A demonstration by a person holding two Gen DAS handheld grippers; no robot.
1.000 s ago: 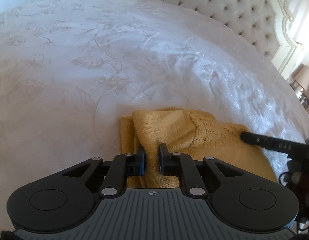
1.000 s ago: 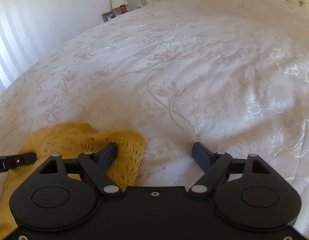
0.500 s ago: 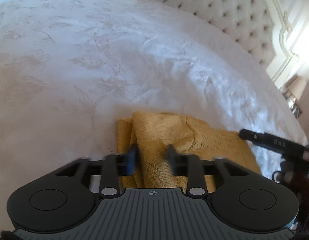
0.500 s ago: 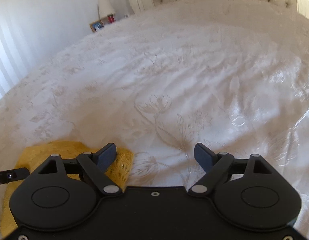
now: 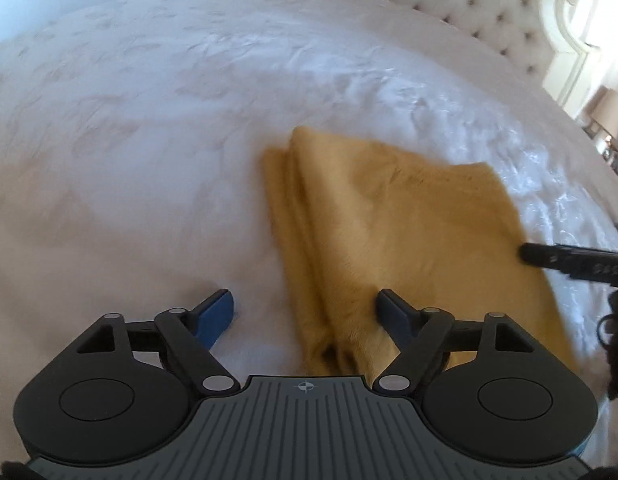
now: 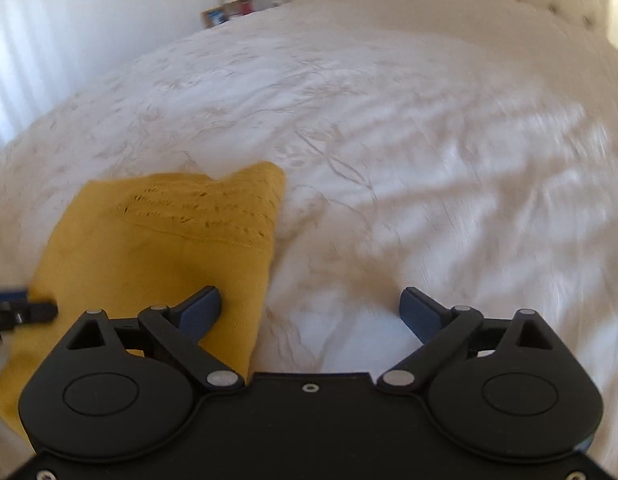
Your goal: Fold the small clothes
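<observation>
The folded yellow knit garment [image 5: 393, 224] lies on the white bedspread [image 5: 149, 128] near its close edge, long axis running away toward the headboard [image 5: 461, 4]. It sits ahead-right of the left gripper [image 5: 305, 312], ahead-left of the right gripper [image 6: 311, 310], between them; both jaws spread wide, holding nothing

The yellow knit garment [image 5: 393, 220] is no longer pinched by the left gripper [image 5: 305, 312], whose jaws are now spread wide and drawn back.
</observation>
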